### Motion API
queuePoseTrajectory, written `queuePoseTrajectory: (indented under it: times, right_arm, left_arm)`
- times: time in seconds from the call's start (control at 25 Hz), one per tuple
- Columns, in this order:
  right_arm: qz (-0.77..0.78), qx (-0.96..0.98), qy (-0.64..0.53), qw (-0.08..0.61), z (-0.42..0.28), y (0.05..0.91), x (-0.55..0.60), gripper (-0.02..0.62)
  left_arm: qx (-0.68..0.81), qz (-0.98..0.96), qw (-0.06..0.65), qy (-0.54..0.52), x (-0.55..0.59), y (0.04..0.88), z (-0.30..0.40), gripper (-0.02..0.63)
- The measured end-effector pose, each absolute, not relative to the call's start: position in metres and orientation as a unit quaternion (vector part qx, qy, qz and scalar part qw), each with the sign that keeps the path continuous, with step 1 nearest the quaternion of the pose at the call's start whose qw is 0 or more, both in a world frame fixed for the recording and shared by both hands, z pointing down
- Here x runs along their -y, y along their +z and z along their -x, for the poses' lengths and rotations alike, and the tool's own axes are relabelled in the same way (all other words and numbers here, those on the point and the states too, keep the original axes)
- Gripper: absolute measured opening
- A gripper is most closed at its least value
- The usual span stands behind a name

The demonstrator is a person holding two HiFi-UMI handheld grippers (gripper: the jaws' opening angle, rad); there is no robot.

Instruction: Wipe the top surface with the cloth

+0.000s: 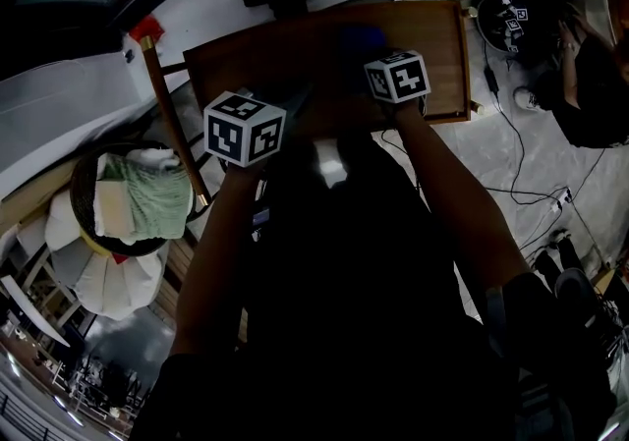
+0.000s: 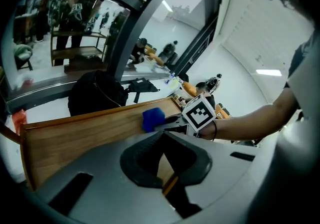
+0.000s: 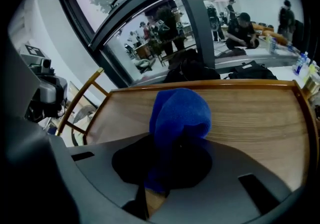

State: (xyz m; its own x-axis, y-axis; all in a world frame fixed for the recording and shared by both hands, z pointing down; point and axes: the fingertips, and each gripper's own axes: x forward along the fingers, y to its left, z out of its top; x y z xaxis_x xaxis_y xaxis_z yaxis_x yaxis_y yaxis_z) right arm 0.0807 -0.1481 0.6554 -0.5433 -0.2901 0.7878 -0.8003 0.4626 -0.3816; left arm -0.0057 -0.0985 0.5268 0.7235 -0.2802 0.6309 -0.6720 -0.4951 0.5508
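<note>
The blue cloth point(image 3: 180, 115) is bunched up and sticks out of my right gripper point(image 3: 170, 168), which is shut on it. The cloth rests on the wooden top surface point(image 3: 250, 113) near its middle. In the left gripper view the same cloth point(image 2: 153, 119) shows on the wooden top point(image 2: 75, 138), with the right gripper's marker cube point(image 2: 199, 113) just behind it. My left gripper point(image 2: 167, 180) hovers over the near left part of the top, its jaws drawn together with nothing between them. From the head view both marker cubes, left point(image 1: 244, 128) and right point(image 1: 397, 76), hang over the top point(image 1: 432, 66).
A black bag point(image 2: 95, 96) lies behind the far edge of the top. A wooden chair rail point(image 1: 172, 125) and a basket of folded cloths point(image 1: 138, 198) stand to the left. Cables point(image 1: 521, 164) run over the floor on the right. A raised lip point(image 3: 200, 84) edges the top.
</note>
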Motion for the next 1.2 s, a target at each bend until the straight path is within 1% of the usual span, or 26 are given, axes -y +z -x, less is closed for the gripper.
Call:
queuePoseTrajectory:
  times: [0.48, 0.72, 1.0, 1.2]
  right_arm:
    - [-0.405, 0.764, 0.378, 0.330, -0.200, 0.650, 0.174, 0.061]
    - [-0.434, 0.745, 0.375, 0.340, -0.247, 0.647, 0.183, 0.061]
    - [-0.461, 0.724, 0.377, 0.348, -0.278, 0.642, 0.182, 0.061]
    - [-0.471, 0.718, 0.375, 0.349, -0.279, 0.638, 0.183, 0.061]
  left_arm:
    - [0.264, -0.841, 0.403, 0.247, 0.106, 0.526, -0.058, 0.008]
    - [0.257, -0.848, 0.394, 0.243, 0.114, 0.520, -0.080, 0.008]
    - [0.268, -0.849, 0.389, 0.236, 0.112, 0.511, -0.077, 0.008]
    - [0.290, -0.844, 0.391, 0.225, 0.110, 0.504, -0.051, 0.008]
